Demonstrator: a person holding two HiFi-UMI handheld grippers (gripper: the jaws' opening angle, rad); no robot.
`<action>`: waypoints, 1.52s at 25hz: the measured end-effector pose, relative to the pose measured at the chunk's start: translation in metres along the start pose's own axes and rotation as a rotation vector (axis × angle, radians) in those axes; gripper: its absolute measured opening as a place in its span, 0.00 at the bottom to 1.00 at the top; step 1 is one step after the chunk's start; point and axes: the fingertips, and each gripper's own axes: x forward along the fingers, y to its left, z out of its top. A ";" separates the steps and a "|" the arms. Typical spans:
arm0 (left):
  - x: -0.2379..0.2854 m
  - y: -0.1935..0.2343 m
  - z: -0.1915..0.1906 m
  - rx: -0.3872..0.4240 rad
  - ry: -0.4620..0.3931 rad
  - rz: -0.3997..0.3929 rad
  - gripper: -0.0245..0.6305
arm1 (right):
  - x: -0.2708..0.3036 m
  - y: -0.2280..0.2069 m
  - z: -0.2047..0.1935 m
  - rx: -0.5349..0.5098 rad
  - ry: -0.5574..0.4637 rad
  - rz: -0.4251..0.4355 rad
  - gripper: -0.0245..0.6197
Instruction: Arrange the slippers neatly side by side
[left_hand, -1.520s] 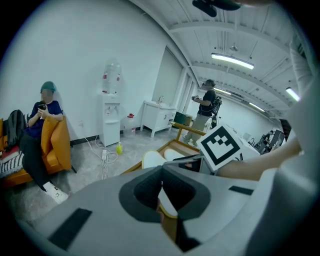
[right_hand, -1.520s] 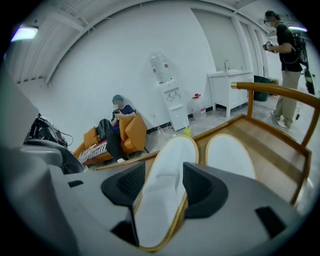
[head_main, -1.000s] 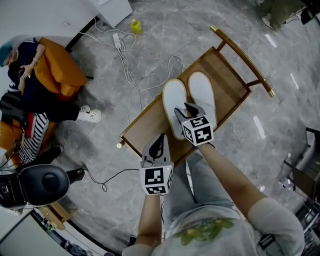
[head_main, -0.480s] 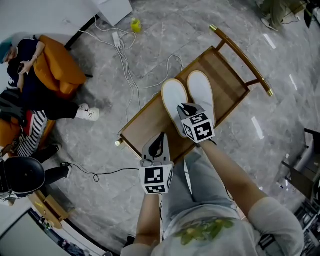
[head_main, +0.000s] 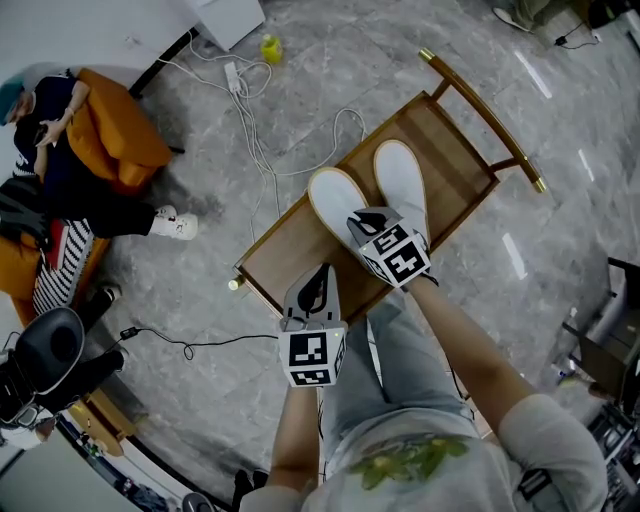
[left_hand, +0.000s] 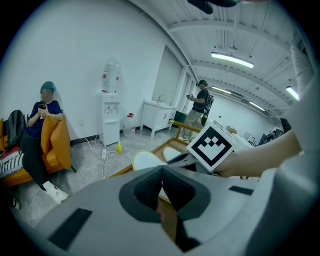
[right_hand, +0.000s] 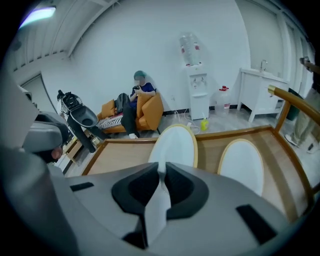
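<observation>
The jaws of the right gripper (right_hand: 161, 172), having just been closing, are pinching the heel edge of a white, tan-rimmed flat slipper (head_main: 333, 198). It is lying angled away from its matching white slipper (head_main: 398, 172) on the brown wooden rack (head_main: 285, 250). The left gripper (left_hand: 161, 171) is hovering at the rack's near edge, jaws together and empty.

left gripper (head_main: 317, 283) (left_hand: 161, 180): points forward and down; jaws together at the tips.
left forearm (head_main: 293, 440): bare, reaches straight ahead from the body.
right gripper (head_main: 366, 220) (right_hand: 161, 176): ahead of the left one and just beside it, tilted down more steeply and rolled a little; its jaws have just been closing and now pinch the near end of the white slipper (head_main: 333, 198) (right_hand: 174, 145).
right forearm (head_main: 470, 360): bare, stretched out slantwise from the shoulder.
</observation>
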 end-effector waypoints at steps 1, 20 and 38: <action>0.000 0.000 0.000 0.000 0.001 -0.001 0.06 | 0.000 0.001 -0.001 -0.006 0.008 0.005 0.10; 0.003 0.000 -0.007 0.000 0.015 -0.005 0.06 | 0.004 0.023 -0.024 -0.085 0.058 0.073 0.11; -0.007 -0.001 0.003 -0.043 0.007 -0.007 0.06 | -0.024 0.023 -0.006 0.034 -0.021 0.056 0.30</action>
